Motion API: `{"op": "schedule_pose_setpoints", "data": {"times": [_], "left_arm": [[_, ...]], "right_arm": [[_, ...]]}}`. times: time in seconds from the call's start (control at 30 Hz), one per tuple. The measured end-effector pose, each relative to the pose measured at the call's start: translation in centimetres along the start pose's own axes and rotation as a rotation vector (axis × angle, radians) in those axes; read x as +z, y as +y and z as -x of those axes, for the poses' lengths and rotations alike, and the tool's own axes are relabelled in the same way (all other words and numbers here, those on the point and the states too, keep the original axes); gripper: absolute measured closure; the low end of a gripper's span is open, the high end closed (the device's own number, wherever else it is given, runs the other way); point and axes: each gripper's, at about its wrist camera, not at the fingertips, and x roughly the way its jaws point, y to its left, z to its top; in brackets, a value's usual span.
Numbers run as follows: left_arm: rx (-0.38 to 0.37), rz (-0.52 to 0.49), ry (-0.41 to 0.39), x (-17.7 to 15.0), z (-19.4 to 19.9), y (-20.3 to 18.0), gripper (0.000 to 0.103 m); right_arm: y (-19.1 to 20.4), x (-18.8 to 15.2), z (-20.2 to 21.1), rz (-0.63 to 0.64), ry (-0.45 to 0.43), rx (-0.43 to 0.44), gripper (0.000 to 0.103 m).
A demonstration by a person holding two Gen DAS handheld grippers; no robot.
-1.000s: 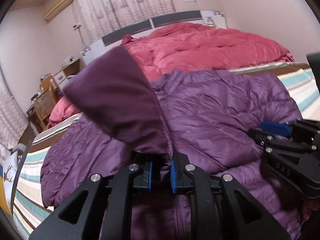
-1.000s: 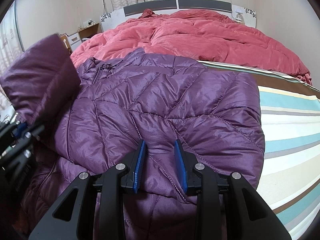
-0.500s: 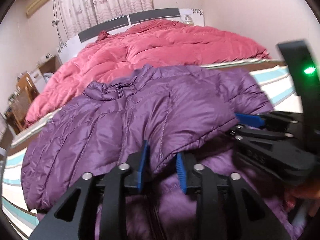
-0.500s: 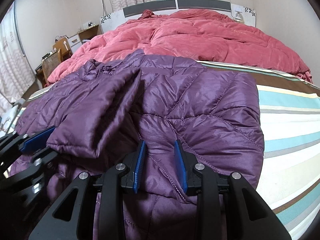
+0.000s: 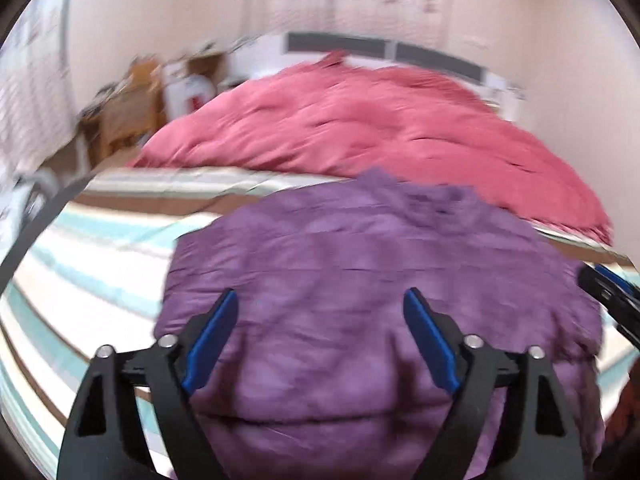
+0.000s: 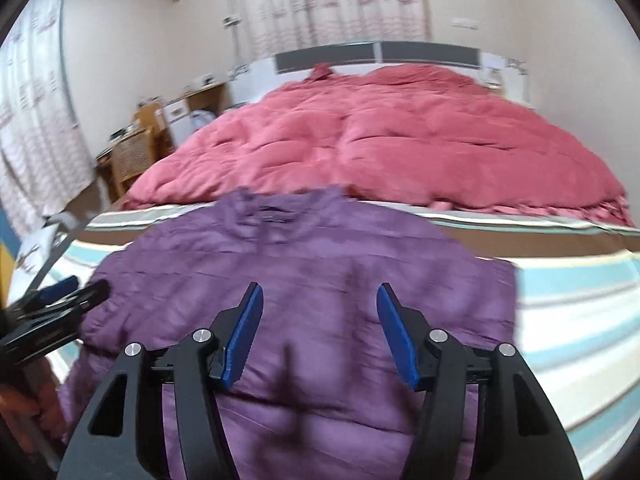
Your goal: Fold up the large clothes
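- We hold the left tool (image 5: pixel 320 332) and the right tool (image 6: pixel 320 322) spread wide; neither grips anything.
- The purple jacket (image 6: pixel 304 280) lies on the striped bed (image 6: pixel 568 304), nearer than the red duvet (image 6: pixel 380 136), sides apparently folded in.
- We judge the step to be a regrasp between folds.
- Next, we judge, each tool must pinch the near hem and carry it toward the far collar.

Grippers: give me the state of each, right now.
Left gripper: open, holding nothing, above the purple jacket.
Right gripper: open, holding nothing, above the same jacket.
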Motion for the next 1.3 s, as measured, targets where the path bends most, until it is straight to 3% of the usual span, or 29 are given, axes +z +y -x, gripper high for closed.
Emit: {"op": "schedule_pose_setpoints", "data": {"times": [0.13, 0.23, 0.33, 0.5, 0.63, 0.77, 0.87, 1.03, 1.17, 1.3], "left_arm": [[0.059, -0.020, 0.064, -0.3, -3.1, 1.8, 0.032], [0.095, -0.066, 0.074, -0.6, -4.8, 1.6, 0.029], [0.081, -0.079, 0.091, -1.1, -6.7, 1.6, 0.021], [0.068, -0.051, 0.118, -1.3, -8.0, 2.2, 0.015], [0.117, -0.065, 0.095, -1.1, -6.5, 1.6, 0.019], [0.056, -0.013, 0.034, -0.5, -3.0, 0.4, 0.021], [0.031, -0.040, -0.006, 0.7, -2.2, -1.7, 0.020], [0.051, -0.090, 0.060, 1.3, -5.9, -3.8, 0.020], [0.036, -0.077, 0.099, 0.5, -8.9, -3.4, 0.014], [0.030, -0.076, 0.094, 0.4, -8.8, -3.4, 0.013]], "right_arm": [[1.7, 0.3, -4.2, 0.041, 0.081, -0.021, 0.054], [1.5, -0.6, -6.4, 0.049, 0.113, -0.046, 0.054], [0.8, -2.2, -7.8, 0.039, 0.126, -0.049, 0.054], [1.7, -3.0, -8.3, 0.088, 0.123, -0.107, 0.054], [1.9, -3.1, -8.3, 0.087, 0.120, -0.108, 0.054], [2.0, -3.1, -8.0, 0.099, 0.116, -0.119, 0.054], [2.0, -3.1, -8.0, 0.093, 0.115, -0.114, 0.054], [1.8, -3.0, -8.0, 0.090, 0.114, -0.112, 0.054], [1.7, -3.0, -8.0, 0.079, 0.114, -0.102, 0.054], [1.3, -2.6, -7.8, 0.069, 0.127, -0.082, 0.054]]}}
